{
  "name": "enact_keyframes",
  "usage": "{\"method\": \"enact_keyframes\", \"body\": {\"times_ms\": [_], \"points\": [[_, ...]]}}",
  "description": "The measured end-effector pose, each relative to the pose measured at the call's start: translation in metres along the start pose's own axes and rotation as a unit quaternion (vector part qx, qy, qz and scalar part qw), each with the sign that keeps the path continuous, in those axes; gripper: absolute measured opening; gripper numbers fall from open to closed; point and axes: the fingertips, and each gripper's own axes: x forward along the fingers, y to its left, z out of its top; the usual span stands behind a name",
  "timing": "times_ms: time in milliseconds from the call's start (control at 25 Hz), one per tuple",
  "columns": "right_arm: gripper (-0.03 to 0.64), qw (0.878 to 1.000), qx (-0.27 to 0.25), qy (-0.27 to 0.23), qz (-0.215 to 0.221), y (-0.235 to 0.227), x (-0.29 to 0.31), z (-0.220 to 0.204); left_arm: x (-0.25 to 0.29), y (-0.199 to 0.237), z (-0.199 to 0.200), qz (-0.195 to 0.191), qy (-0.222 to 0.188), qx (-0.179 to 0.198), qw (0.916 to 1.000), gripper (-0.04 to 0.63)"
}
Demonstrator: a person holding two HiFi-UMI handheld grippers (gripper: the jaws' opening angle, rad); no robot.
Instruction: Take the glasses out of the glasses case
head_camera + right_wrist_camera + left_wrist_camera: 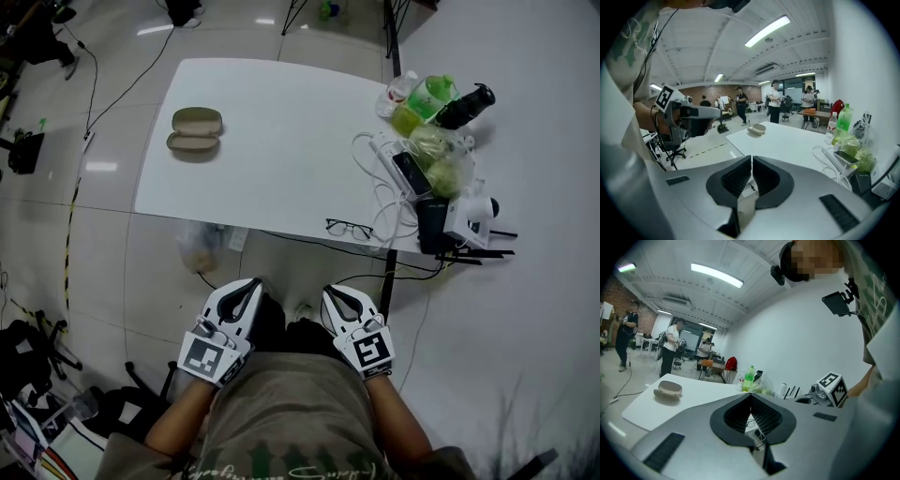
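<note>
Both grippers hang on the near side of the table [281, 141], not over it. On the left gripper [251, 284] and the right gripper [334, 292] the jaws are pressed together with nothing between them. At the far left of the table lies the glasses case [195, 131], open. The glasses [349, 228] lie at the near edge, more to the right.

Lab workspace — brick wall [723, 90], desks [812, 112], floor cables [120, 91].
</note>
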Motion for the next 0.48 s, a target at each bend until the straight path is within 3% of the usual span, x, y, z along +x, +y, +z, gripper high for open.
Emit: {"method": "enact_keyframes", "body": {"times_ms": [120,280,480], "points": [[0.018,1.0,0.003,-0.019,0.016,0.005,-0.012,0.003,-0.004,-0.019,-0.002,0.011,0.002,0.008,0.9999,0.009],[0.018,0.998,-0.04,-0.05,0.02,0.005,-0.043,0.014,0.002,-0.06,0.007,0.021,-0.011,0.025,0.9994,0.009],[0.018,0.99,-0.062,-0.128,0.008,0.003,-0.104,0.017,0.005,-0.119,0.009,0.012,-0.031,0.033,0.9989,0.009]]}}
